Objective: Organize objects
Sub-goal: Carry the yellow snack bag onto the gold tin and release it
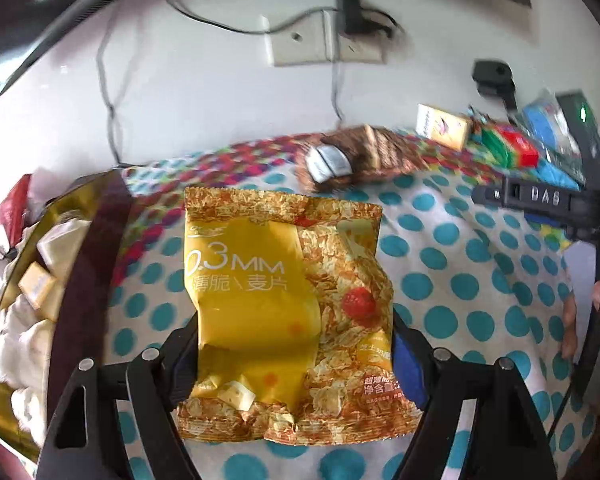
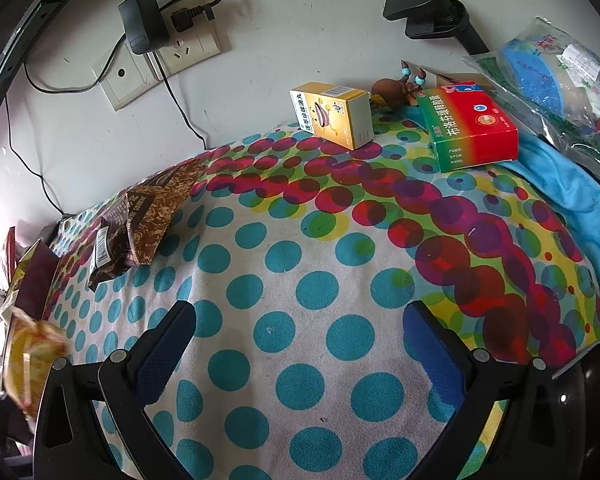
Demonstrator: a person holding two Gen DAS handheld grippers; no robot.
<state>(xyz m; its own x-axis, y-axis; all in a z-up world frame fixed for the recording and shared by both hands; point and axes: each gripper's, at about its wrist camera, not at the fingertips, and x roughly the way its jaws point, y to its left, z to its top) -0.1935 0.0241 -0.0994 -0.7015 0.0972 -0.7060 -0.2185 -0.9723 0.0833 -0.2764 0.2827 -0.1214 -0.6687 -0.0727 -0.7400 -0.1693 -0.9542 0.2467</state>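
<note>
- A dotted cloth (image 2: 300,280) covers the surface below a socketed wall.
- Left gripper (image 1: 296,356) fingers clamp the yellow packet (image 1: 284,312), probably bound for the box (image 1: 40,280) at left.
- Right gripper (image 2: 300,348) fingers gape empty.

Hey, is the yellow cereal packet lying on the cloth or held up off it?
Held up: the left gripper clamps the yellow cereal packet at both sides, its top standing clear above the dotted cloth.

black fingers (image 2: 168,344), blue pads (image 2: 440,356)

The yellow snack packet (image 1: 288,312) hides the left gripper's pads; in the right wrist view it is a blur (image 2: 30,364) — cut by the edge.
</note>
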